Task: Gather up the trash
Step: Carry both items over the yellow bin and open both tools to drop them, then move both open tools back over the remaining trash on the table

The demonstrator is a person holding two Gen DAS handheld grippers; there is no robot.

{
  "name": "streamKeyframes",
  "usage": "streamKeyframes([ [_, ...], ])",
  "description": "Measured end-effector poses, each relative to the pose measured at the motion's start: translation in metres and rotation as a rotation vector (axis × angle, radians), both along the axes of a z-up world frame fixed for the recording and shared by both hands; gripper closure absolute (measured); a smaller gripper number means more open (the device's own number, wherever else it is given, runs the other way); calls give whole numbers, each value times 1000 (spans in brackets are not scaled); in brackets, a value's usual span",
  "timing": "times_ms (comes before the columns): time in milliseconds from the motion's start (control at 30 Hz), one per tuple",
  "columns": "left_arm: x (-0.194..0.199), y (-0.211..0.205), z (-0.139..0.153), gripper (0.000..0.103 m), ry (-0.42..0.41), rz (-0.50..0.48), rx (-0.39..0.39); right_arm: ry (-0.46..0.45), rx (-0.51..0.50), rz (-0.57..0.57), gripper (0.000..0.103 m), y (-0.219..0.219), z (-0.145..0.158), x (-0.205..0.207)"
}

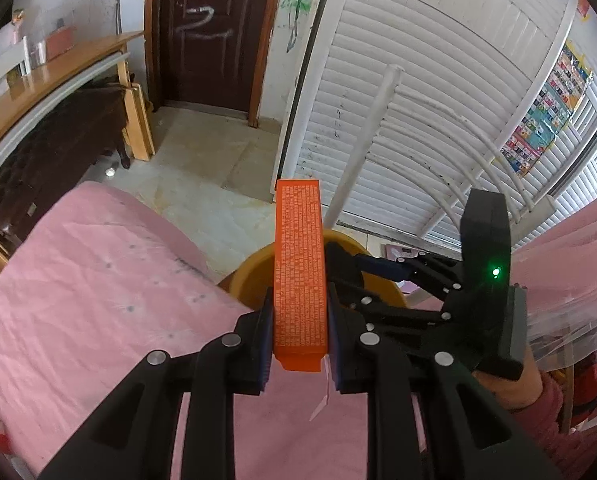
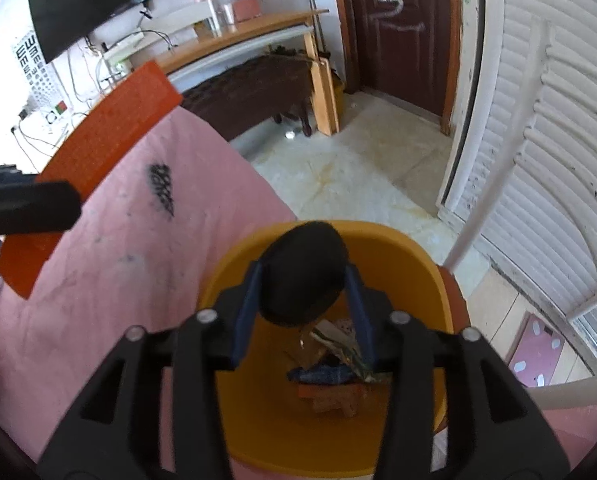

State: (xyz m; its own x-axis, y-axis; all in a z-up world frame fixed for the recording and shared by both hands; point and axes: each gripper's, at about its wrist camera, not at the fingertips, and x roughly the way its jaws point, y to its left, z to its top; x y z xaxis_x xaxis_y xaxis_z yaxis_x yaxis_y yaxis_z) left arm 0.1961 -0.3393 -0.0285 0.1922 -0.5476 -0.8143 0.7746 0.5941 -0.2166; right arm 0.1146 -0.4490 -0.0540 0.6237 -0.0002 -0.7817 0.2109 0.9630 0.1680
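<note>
my left tongs (image 1: 298, 332) grip an orange box (image 1: 298, 268); right tongs (image 2: 304, 312) hang parted around a black lump (image 2: 304, 276) (over the yellow bin (image 2: 418, 280)).

Right gripper (image 2: 304, 280) over yellow bin (image 2: 398, 248), black rounded object (image 2: 304, 276) between its spread pads; trash at bottom; orange box (image 2: 110, 136) upper left.

Orange carton (image 1: 298, 268), centre frame, covered in fine white print. Yellow-orange bin (image 2: 398, 256), lower centre, holding a black rounded object (image 2: 304, 276) and scraps of blue, brown and silver. Pink bedcover (image 1: 90, 280), lower left, with a black smudge. Dark brown door (image 1: 214, 32), upper centre, marked with white scrawl. White slatted shutters (image 1: 438, 80), right. Multicoloured chart (image 1: 546, 108), upper right.
</note>
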Motion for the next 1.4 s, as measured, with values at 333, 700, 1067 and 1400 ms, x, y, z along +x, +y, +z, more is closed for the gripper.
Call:
streamKeyframes([
  [333,-3,-25,-10,85,9,-10,27,-15,3,-69,52,-26,5,-10],
  [700,-6,-34,-17,85,-3,-4,53,-34,-25,-143,33,-37,9,-15],
  [1067,-7,-38,-21,40,56,-21,28,-96,-22,-245,24,-53,17,-29],
  [1400,-10,9,1,40,32,35,-1,-145,-14,-213,20,-34,30,-24],
])
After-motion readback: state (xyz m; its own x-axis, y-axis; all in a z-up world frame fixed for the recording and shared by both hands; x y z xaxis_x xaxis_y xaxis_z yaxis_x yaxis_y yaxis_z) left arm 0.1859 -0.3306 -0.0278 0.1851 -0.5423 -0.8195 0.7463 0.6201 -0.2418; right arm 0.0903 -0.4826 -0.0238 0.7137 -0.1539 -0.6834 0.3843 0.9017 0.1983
